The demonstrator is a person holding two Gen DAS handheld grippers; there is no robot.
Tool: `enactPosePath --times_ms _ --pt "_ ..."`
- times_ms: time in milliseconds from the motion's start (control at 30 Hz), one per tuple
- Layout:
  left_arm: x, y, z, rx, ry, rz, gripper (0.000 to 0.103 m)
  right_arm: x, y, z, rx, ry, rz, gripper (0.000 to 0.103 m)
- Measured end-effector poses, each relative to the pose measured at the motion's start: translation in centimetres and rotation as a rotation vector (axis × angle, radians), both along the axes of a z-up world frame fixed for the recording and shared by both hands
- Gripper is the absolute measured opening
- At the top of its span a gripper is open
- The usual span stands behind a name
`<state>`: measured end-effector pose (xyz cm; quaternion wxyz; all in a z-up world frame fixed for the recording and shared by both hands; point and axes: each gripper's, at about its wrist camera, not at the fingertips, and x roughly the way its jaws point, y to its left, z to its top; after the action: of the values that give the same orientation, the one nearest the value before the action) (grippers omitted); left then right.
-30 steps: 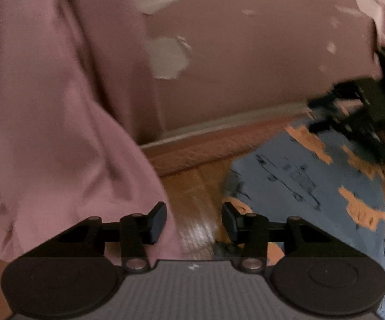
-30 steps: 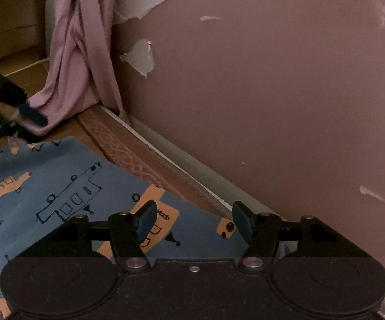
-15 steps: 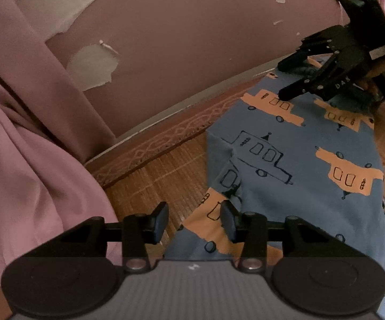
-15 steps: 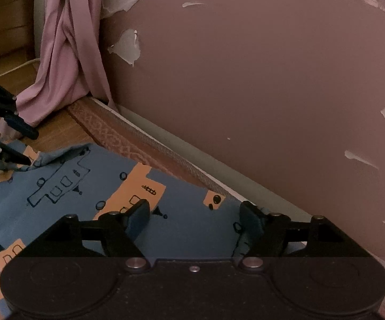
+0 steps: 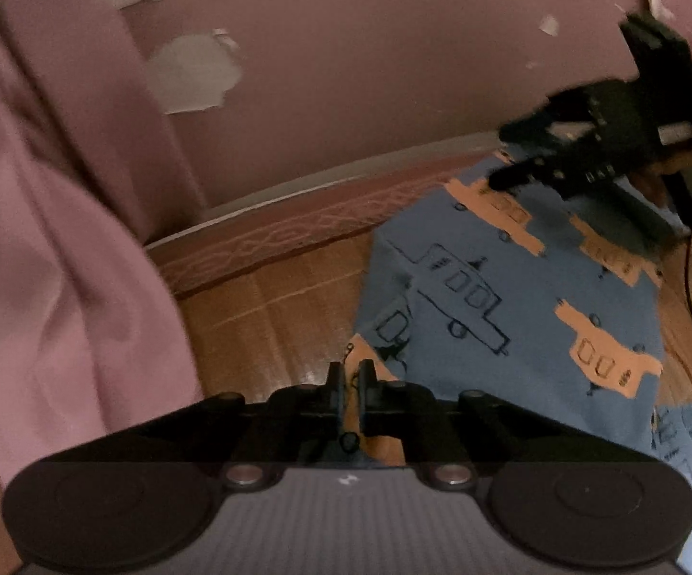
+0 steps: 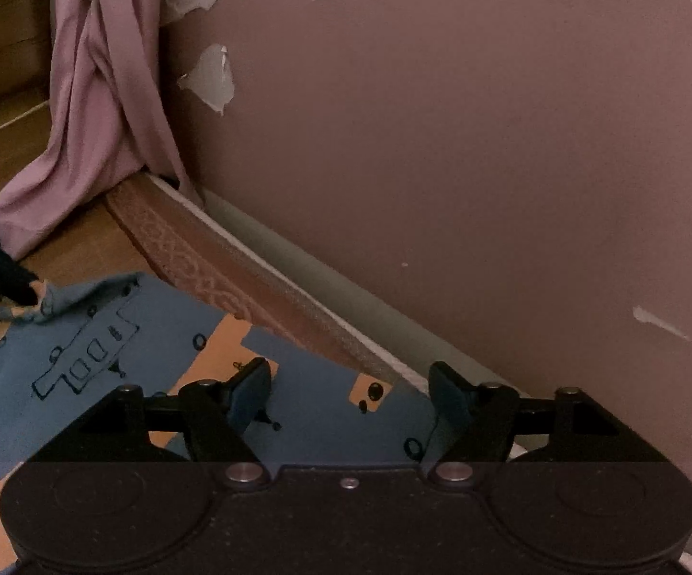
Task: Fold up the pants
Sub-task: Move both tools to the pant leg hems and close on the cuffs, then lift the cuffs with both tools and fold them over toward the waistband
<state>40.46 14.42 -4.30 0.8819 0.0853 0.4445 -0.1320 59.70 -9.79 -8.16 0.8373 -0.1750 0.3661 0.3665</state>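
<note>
Pants (image 5: 513,297): blue fabric, orange and outlined vehicle print.
Spread mostly flat on the wood floor, far edge running along the patterned border strip by the wall. One corner at the near left is lifted and bunched into a small wrinkled peak, visible in the right wrist view (image 6: 53,297). A second blue layer shows at the lower right of the left wrist view.
</note>
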Motion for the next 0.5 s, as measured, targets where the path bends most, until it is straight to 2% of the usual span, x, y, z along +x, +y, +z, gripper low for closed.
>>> enactPosePath --times_ms 33,133,200,300,367,433,500 --pt "-0.2 0.1 0.1 0.005 -0.012 0.013 0.005 0.0 -0.1 0.0 0.011 0.011 0.001 0.068" --pt "-0.8 -0.3 0.7 0.031 -0.052 0.035 0.005 -0.6 -0.1 0.3 0.001 -0.002 0.036 0.048" --pt "-1.2 -0.7 1.0 0.045 -0.071 0.036 0.005 -0.7 -0.2 0.5 -0.004 0.008 0.045 0.017" --pt "-1.3 -0.6 1.3 0.032 -0.064 0.042 0.005 -1.0 -0.2 0.6 -0.019 0.005 0.048 0.006" --pt "-1.2 -0.2 1.6 0.017 -0.059 0.055 0.004 -1.3 -0.2 0.6 -0.021 0.002 0.041 0.004" --pt "-1.3 0.1 1.9 0.045 -0.075 0.075 0.004 -1.7 -0.3 0.6 -0.027 -0.011 0.032 0.003" --pt "-1.3 0.8 2.3 0.036 -0.076 0.087 0.004 -2.1 -0.3 0.6 -0.034 -0.026 0.019 0.002"
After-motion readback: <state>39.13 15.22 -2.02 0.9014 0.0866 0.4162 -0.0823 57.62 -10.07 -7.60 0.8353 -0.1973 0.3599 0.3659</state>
